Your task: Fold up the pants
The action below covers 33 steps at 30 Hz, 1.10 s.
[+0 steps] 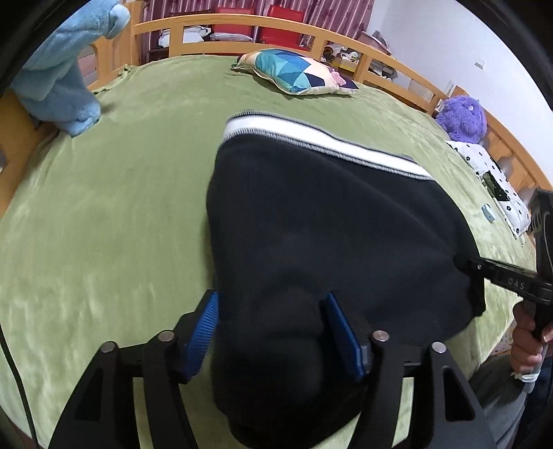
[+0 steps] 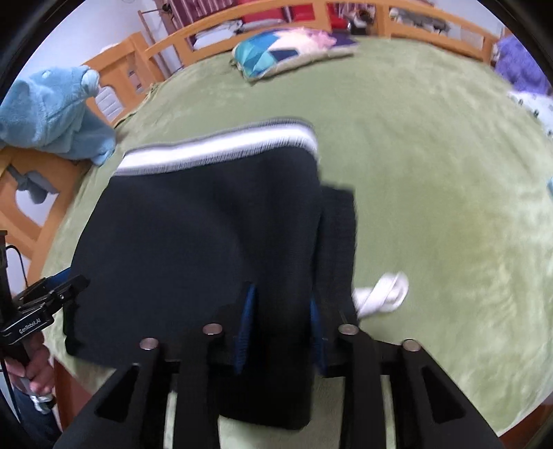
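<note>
Right now the dark pants (image 1: 328, 214) are lying spread on the green blanket (image 1: 121, 207) of the bed, with the white waistband (image 1: 321, 138) at the far end and the leg ends at the near edge, by the person. The left hand-held gripper (image 1: 273, 331) is reaching over that near end, its blue pads (image 1: 204, 331) standing on either side of a thick bunch of dark cloth; the pads are set fairly wide, pressing against the bundle between them, so it is grasping the pants. The right hand-held gripper (image 2: 280, 328) is doing the same on the other side: its blue pads (image 2: 246, 328) are closing in on a fold of the same dark cloth, which is hanging down between the fingers toward the camera.

In the left wrist view, the right hand-held gripper's black fingertip is touching the right edge of the pants, and the person's right hand (image 1: 528, 342) is wrapping its handle. In the right wrist view, the left hand (image 2: 34, 366) is gripping its own handle at the lower left.

A white sock (image 2: 383, 292) is lying on the blanket just beside the right edge of the pants. Farther off, a patterned pillow (image 1: 297, 72) is resting near the wooden bed rail (image 1: 242, 24), a blue plush toy (image 1: 65, 76) is draping over the left corner, and a purple plush toy (image 1: 461, 119) is sitting at the right.
</note>
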### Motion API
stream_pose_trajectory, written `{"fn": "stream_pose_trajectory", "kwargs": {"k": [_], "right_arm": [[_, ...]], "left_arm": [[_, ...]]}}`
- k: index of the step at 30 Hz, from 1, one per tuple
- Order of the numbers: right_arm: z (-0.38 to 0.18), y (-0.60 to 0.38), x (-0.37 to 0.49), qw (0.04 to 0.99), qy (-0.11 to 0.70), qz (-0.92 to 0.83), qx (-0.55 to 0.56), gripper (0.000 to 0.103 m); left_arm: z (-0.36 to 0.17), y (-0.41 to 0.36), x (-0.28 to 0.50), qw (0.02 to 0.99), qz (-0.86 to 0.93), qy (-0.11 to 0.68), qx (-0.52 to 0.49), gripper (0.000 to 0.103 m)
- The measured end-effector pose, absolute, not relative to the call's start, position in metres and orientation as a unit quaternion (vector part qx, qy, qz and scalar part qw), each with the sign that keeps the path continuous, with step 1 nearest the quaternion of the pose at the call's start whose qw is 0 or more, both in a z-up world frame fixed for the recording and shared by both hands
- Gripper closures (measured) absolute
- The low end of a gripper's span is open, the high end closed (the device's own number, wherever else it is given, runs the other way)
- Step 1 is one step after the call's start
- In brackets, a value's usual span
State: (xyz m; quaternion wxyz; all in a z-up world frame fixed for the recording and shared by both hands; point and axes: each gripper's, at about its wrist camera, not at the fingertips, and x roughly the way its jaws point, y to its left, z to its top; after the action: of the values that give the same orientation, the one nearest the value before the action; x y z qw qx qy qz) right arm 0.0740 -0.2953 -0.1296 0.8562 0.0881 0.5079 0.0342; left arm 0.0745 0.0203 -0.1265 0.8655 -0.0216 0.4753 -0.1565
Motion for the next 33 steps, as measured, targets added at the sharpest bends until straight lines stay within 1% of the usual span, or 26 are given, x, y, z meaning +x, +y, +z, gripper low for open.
{"fn": "stream_pose_trajectory", "kwargs": {"k": [1,3,6,8,10,12,14,18,21,24,26,27,29,33], "right_arm": [[-0.125,-0.292,0.072,0.862,0.498,0.044,0.079,0.090],[-0.117,-0.293,0.069,0.870,0.482,0.051,0.094,0.091],[-0.100,-0.315,0.057,0.882,0.441,0.055,0.161,0.092],[-0.110,-0.323,0.056,0.871,0.466,0.016,0.157,0.092],[-0.128,-0.321,0.063,0.847,0.512,-0.007,0.144,0.092],[-0.133,-0.311,0.071,0.839,0.533,-0.017,0.107,0.090],[-0.127,-0.301,0.070,0.842,0.536,-0.025,0.067,0.081],[-0.102,-0.289,0.049,0.867,0.494,-0.028,0.055,0.080],[-0.096,-0.277,0.037,0.882,0.469,-0.012,0.050,0.074],[-0.119,-0.264,0.038,0.861,0.507,0.020,0.042,0.074],[-0.136,-0.254,0.046,0.845,0.534,0.011,0.009,0.074],[-0.137,-0.250,0.045,0.846,0.534,0.013,-0.009,0.075],[-0.125,-0.252,0.043,0.855,0.517,0.024,-0.012,0.077],[-0.081,-0.267,0.046,0.901,0.432,0.034,0.020,0.076]], "left_arm": [[-0.128,0.018,0.070,0.867,-0.152,0.474,-0.019,0.039],[-0.127,0.019,0.064,0.870,-0.143,0.471,-0.013,0.039],[-0.113,0.028,0.055,0.868,-0.160,0.469,-0.041,0.039],[-0.104,0.031,0.048,0.870,-0.172,0.459,-0.048,0.039],[-0.102,0.029,0.044,0.874,-0.169,0.454,-0.035,0.039],[-0.108,0.026,0.044,0.871,-0.164,0.462,-0.034,0.039],[-0.117,0.025,0.046,0.863,-0.168,0.474,-0.044,0.039],[-0.142,0.018,0.042,0.854,-0.151,0.499,-0.012,0.037],[-0.141,0.017,0.038,0.852,-0.159,0.498,0.003,0.037],[-0.122,0.027,0.037,0.853,-0.182,0.488,-0.036,0.037],[-0.109,0.032,0.037,0.864,-0.181,0.468,-0.042,0.036],[-0.105,0.033,0.038,0.868,-0.178,0.463,-0.041,0.036],[-0.098,0.035,0.045,0.875,-0.174,0.451,-0.038,0.036],[-0.096,0.027,0.072,0.880,-0.174,0.441,-0.042,0.036]]}}
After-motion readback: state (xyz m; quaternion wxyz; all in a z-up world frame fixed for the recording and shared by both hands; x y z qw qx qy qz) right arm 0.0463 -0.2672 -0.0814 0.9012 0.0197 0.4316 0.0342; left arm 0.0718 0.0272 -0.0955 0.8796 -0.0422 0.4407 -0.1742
